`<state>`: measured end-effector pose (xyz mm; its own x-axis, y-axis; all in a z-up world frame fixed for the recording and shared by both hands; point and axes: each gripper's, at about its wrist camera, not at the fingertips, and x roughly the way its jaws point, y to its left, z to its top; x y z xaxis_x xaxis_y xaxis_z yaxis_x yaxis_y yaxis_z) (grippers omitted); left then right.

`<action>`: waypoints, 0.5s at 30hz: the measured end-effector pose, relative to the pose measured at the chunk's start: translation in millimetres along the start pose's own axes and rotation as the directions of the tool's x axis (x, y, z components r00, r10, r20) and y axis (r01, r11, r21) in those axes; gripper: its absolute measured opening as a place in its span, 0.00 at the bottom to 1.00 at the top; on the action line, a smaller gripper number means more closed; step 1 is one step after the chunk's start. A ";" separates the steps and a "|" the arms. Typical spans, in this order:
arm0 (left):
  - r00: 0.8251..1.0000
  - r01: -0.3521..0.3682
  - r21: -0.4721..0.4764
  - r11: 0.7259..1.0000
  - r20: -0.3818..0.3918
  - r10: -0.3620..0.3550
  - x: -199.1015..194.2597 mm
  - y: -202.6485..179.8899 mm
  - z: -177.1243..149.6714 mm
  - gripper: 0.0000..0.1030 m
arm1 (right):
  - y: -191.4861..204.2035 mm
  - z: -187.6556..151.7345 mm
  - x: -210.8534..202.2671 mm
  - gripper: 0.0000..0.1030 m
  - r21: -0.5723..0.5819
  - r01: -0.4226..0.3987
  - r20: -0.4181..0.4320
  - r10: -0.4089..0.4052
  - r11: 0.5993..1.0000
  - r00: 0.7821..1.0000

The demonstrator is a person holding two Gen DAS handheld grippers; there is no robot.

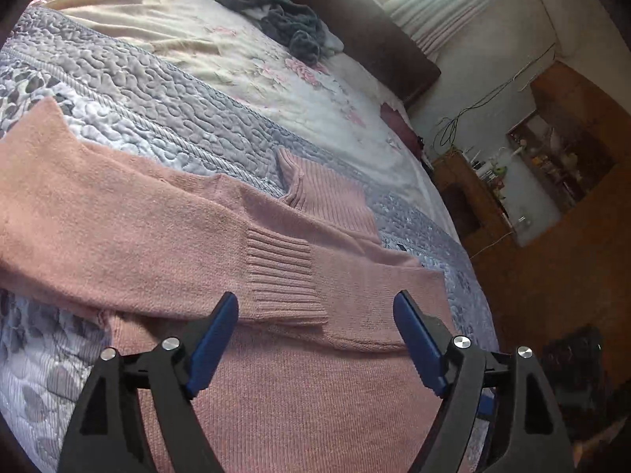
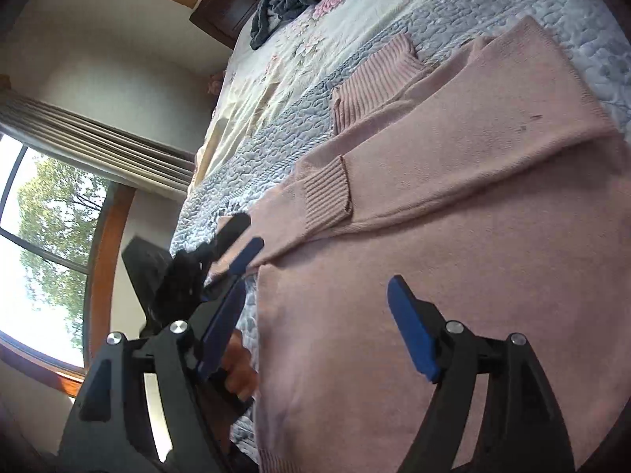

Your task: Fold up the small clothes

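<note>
A home bedroom — a quilted bedspread (image 1: 165, 118) covers the bed, its dark headboard (image 1: 355, 19) toward twelve o'clock, a curtained window (image 2: 47, 236) at nine, and a cluttered wooden shelf unit (image 1: 552, 165) at three.

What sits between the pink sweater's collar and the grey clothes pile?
Only bedding: the quilted grey bedspread, then floral sheet, between the collar of the pink sweater and the grey clothes pile. Both wrist views show it.
</note>
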<state>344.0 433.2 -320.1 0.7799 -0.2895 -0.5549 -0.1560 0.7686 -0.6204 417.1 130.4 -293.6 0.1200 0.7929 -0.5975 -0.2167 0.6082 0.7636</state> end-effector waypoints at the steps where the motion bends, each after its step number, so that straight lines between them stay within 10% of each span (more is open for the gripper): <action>1: 1.000 -0.010 0.010 1.000 0.008 0.010 -5.0 2.2 -4.7 0.83 | -2.8 17.8 17.4 0.69 0.028 -0.030 -0.030 0.031 0.999 0.999; 8: 0.998 -0.052 0.009 0.999 -0.042 0.053 -7.3 10.9 1.6 0.86 | -21.2 88.1 139.9 0.64 0.117 0.027 -0.228 0.001 0.993 0.974; 15: 0.997 -0.060 -0.052 0.997 -0.051 0.057 -11.0 30.1 -1.5 0.87 | -8.4 91.2 174.5 0.62 0.076 0.024 -0.304 0.000 0.997 0.953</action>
<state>329.7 458.6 -333.5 0.7380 -0.2740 -0.6167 -0.2338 0.7535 -0.6144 528.3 267.0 -382.0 -0.1806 0.7439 -0.6434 -0.1391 0.6283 0.7654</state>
